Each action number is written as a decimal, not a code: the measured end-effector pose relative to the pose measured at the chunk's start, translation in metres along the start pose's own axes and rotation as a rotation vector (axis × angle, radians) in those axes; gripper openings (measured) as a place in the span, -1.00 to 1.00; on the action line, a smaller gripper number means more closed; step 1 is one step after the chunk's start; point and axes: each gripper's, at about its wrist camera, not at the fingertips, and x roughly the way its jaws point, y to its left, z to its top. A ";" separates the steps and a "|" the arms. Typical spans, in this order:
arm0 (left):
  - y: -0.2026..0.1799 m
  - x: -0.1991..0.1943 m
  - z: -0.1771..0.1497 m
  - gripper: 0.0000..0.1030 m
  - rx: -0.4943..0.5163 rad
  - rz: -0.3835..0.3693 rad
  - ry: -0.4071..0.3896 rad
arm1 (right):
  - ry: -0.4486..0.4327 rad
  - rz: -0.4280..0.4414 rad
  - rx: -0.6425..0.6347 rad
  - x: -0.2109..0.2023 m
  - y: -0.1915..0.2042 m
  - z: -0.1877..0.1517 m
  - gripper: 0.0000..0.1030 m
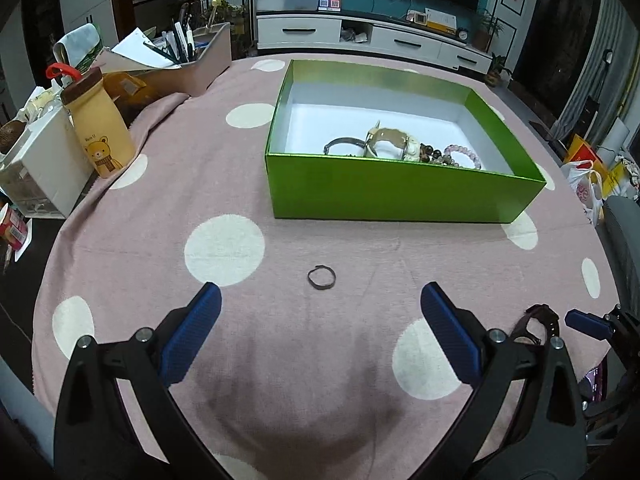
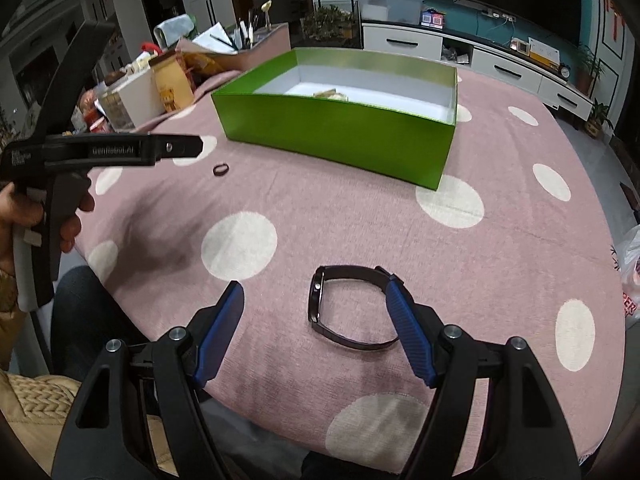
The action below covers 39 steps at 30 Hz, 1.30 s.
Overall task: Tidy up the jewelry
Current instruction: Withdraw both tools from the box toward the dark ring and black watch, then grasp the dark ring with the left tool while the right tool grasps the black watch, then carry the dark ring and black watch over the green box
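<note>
A small dark ring [image 1: 321, 277] lies on the pink dotted tablecloth, just ahead of my left gripper [image 1: 320, 300], whose blue pads stand wide open with nothing between them. A black wristwatch [image 2: 348, 308] rests on its side on the cloth; my right gripper [image 2: 316, 296] is open around it, the right pad close to the strap, the left pad apart. The green box [image 1: 400, 192] behind holds a watch, a bangle and bead bracelets [image 1: 460, 156]. In the right wrist view the ring [image 2: 221, 169] sits beyond the left gripper's body [image 2: 120, 150].
A bear-print bottle [image 1: 100, 132], a white organizer [image 1: 36, 168] and a pen-filled box [image 1: 192, 64] crowd the table's left edge. The person's hand [image 2: 36, 216] holds the left gripper's handle. A plastic bag [image 1: 584, 188] hangs off the right side.
</note>
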 end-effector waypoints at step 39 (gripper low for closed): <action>-0.014 0.057 -0.007 -0.60 0.143 -0.022 0.049 | -0.095 0.051 0.040 0.023 -0.013 0.039 -0.83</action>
